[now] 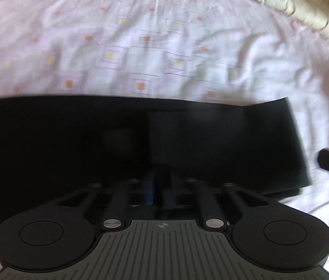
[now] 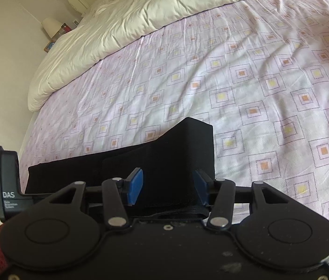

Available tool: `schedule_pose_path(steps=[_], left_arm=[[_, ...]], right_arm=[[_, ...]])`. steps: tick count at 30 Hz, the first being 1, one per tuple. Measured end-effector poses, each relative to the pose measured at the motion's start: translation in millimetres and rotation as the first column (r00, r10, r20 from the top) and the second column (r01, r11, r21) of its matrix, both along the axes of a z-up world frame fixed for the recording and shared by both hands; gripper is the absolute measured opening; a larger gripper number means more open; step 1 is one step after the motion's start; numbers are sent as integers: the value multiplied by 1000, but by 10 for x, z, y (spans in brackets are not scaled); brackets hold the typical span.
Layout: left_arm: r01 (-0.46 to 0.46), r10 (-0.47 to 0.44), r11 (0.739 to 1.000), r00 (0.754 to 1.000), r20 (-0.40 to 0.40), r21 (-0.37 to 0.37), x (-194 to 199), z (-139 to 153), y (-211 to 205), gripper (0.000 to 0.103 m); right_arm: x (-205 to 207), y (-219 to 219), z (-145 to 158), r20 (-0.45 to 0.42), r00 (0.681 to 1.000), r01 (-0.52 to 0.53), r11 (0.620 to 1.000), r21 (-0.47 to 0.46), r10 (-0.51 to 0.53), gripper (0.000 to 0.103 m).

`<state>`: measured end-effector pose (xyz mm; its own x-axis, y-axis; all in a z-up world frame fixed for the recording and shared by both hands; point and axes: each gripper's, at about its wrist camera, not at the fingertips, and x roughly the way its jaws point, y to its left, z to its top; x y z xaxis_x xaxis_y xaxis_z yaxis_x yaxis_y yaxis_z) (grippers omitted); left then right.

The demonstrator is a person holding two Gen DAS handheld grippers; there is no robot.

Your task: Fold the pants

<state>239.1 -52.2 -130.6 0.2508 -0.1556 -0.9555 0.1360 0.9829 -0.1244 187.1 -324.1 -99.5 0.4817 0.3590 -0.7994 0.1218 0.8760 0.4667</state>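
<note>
Here the black pants (image 2: 164, 163) lie as a long folded strip across the near edge of the bed sheet (image 2: 257, 81), which is pale pink with small square prints. In the right wrist view the strip runs from about 9 o'clock in toward the centre, and its right end stands up as a raised fold just beyond the tool. The right gripper (image 2: 168, 187) has its blue pads (image 2: 135, 185) set wide apart, one on each side of that raised end; the cloth sits between them but neither pad visibly presses it, so it looks released or not yet taken.

The left wrist view is blurred. The pants (image 1: 141, 140) fill a dark band from 9 o'clock to 3 o'clock, with the strip's end at about 3 o'clock. The left gripper (image 1: 162, 186) looks drawn narrow over the dark cloth, but black on black hides whether it pinches anything, so I cannot tell its state. A cream duvet (image 2: 129, 23) is bunched at 11 o'clock, well apart from the work.

My reading is that the lengthwise fold is done and a crosswise fold is in hand. The next move probably calls for closing on the raised end and carrying it toward 9 o'clock with the edges lined up.
</note>
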Motion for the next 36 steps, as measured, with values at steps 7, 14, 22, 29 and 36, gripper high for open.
schedule_pose_path(steps=[7, 14, 22, 29, 36], left_arm=[[13, -9, 999, 996, 91, -37, -49, 330, 93, 2], [-25, 30, 996, 998, 60, -81, -36, 467, 425, 2], [31, -32, 999, 999, -11, -36, -96, 158, 372, 3], [96, -96, 994, 995, 0, -52, -53, 27, 351, 7], [122, -122, 989, 992, 8, -79, -36, 10, 385, 7]], right_arm=[[40, -175, -20, -5, 999, 51, 999, -18, -51, 52], [220, -113, -50, 0, 1000, 11, 998, -55, -11, 41], [544, 378, -348, -130, 975, -200, 968, -152, 181, 8], [389, 372, -558, -177, 972, -194, 954, -228, 156, 0], [113, 457, -350, -162, 960, -261, 936, -237, 227, 7]])
